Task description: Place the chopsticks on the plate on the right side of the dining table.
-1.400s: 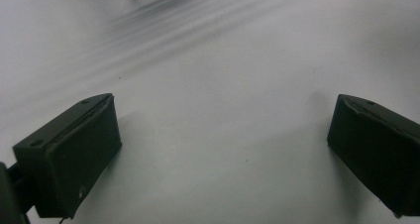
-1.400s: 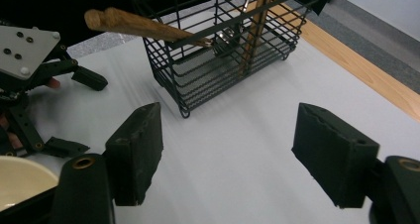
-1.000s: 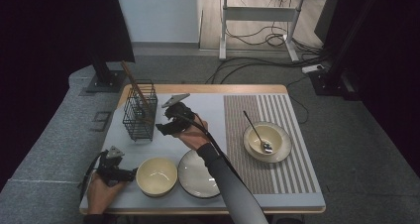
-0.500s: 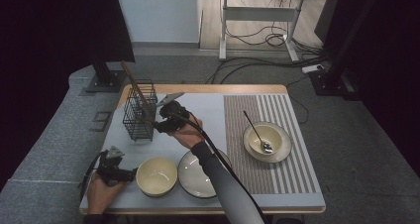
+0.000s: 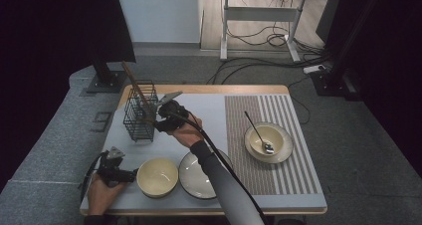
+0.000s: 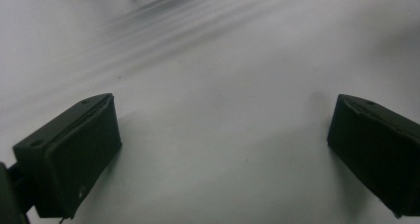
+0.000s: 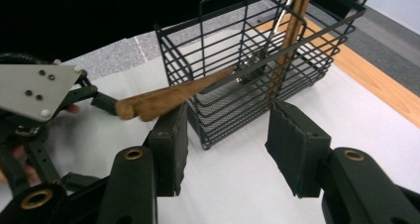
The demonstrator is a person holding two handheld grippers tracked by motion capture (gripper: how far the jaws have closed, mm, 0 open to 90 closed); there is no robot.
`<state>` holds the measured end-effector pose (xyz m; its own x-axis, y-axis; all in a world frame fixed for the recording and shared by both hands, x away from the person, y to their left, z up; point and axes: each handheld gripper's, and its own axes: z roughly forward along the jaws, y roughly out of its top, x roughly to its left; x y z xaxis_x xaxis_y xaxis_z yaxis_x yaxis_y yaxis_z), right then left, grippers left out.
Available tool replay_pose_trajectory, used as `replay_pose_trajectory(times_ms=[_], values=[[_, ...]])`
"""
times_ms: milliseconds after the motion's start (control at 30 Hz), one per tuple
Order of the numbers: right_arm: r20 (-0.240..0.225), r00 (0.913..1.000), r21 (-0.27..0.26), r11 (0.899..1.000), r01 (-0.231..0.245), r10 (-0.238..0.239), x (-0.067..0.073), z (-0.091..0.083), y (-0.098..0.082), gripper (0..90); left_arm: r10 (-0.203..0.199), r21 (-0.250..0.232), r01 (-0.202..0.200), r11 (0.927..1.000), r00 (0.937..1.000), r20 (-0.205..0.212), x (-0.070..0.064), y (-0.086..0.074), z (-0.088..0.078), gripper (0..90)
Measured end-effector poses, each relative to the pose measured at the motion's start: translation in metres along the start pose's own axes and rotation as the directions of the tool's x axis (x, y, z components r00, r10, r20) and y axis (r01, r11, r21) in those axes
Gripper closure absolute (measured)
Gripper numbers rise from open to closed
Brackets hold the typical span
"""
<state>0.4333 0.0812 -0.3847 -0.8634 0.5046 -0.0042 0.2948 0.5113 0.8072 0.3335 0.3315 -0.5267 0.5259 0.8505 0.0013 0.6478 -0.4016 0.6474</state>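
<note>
my right gripper (image 7: 225, 147) sits half open at the wire basket (image 7: 257, 60), jaws just closing with nothing pressed between them, while my left gripper (image 6: 223, 154) gapes empty.

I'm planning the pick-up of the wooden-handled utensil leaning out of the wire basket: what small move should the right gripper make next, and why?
Probably shift the right gripper slightly toward the wooden handle, so its free end sits between the fingers. The jaws have just been closing, yet nothing lies between them: the handle pokes out of the wire basket just above one finger.
</note>
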Motion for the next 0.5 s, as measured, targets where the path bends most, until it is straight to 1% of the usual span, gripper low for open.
replay_pose_trajectory(times_ms=[100,167,267,367,500], values=[[-0.014,0.9999,-0.005,1.000,0.002,-0.002,0.0015,-0.0002,-0.0017,49.0,0.000,-0.002,0.000,1.0000,1.0000,-0.001,0.0000,-0.0001,0.0001,0.0],[-0.007,1.0000,-0.003,1.000,0.003,-0.003,0.0023,0.0002,-0.0017,48.4,-0.001,0.000,0.001,1.0000,1.0000,0.001,-0.0001,-0.0001,0.0001,0.0],[-0.017,0.9998,-0.015,1.000,-0.014,0.014,0.0018,0.0008,-0.0007,48.5,-0.001,0.000,0.001,1.0000,1.0000,0.001,-0.0001,0.0000,0.0000,0.0],[-0.009,0.9999,-0.016,1.000,-0.007,0.006,0.0022,0.0021,0.0011,49.2,0.000,0.000,0.000,1.0000,1.0000,0.000,0.0000,0.0000,0.0000,0.0],[0.000,0.9999,-0.019,1.000,-0.015,0.015,0.0024,0.0031,0.0039,49.8,-0.001,0.000,0.001,1.0000,1.0000,0.001,0.0000,0.0000,0.0000,0.0]])
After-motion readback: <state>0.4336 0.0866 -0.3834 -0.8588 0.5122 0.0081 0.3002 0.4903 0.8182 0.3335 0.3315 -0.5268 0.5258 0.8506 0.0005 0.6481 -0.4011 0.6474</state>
